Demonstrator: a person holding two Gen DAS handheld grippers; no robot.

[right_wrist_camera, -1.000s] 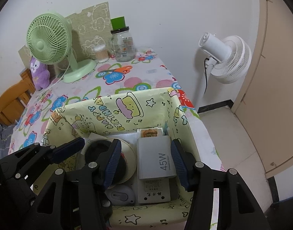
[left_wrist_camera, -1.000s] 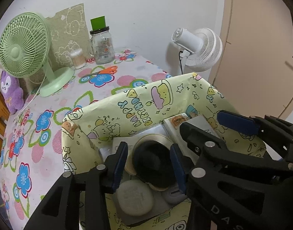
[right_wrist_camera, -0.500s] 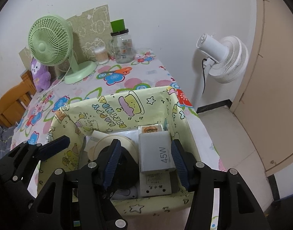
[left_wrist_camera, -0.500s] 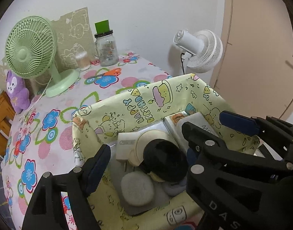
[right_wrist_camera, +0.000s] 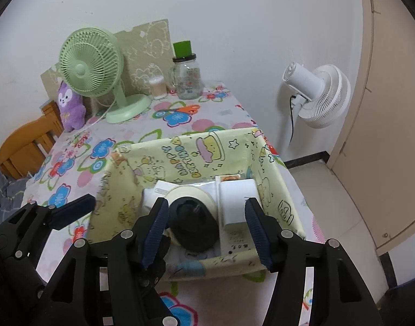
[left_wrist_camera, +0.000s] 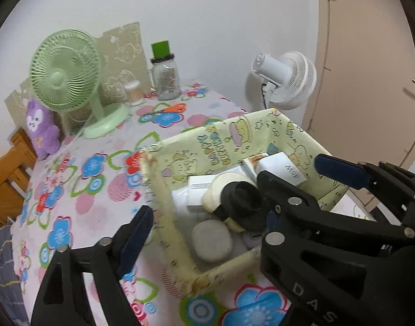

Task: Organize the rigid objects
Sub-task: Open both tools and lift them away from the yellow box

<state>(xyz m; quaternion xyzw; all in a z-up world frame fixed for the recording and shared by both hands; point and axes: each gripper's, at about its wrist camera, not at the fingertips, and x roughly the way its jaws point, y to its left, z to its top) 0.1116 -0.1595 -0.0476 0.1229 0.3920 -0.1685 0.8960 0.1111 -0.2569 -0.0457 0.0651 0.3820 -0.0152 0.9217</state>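
A yellow cartoon-print box [left_wrist_camera: 226,141] [right_wrist_camera: 180,157] stands on the flowered tablecloth. Inside lie a black round object [left_wrist_camera: 242,201] [right_wrist_camera: 194,225] on a cream disc [right_wrist_camera: 191,193], white adapters [left_wrist_camera: 199,187], a white box marked 45W [left_wrist_camera: 283,165] [right_wrist_camera: 237,195] and a grey pebble-shaped object [left_wrist_camera: 211,241]. My left gripper [left_wrist_camera: 207,222] hangs above the box's near-left corner, jaws opening wide, gripping nothing; its pad [right_wrist_camera: 74,209] also shows in the right wrist view. My right gripper [right_wrist_camera: 206,222] hovers over the box's near side, jaws opening, pads touching nothing. One of its pads [left_wrist_camera: 340,169] shows in the left wrist view.
At the table's back stand a green fan [left_wrist_camera: 66,70], a purple plush [left_wrist_camera: 41,133], a glass jar with a green lid [left_wrist_camera: 166,81] and a cotton-swab tub [left_wrist_camera: 132,92]. A white fan [right_wrist_camera: 316,95] and a door are right; a wooden chair [right_wrist_camera: 25,146] is left.
Both grippers drew back and up from the box. The left jaws spread wide off the black round object. The right jaws widened away from the 45W box.
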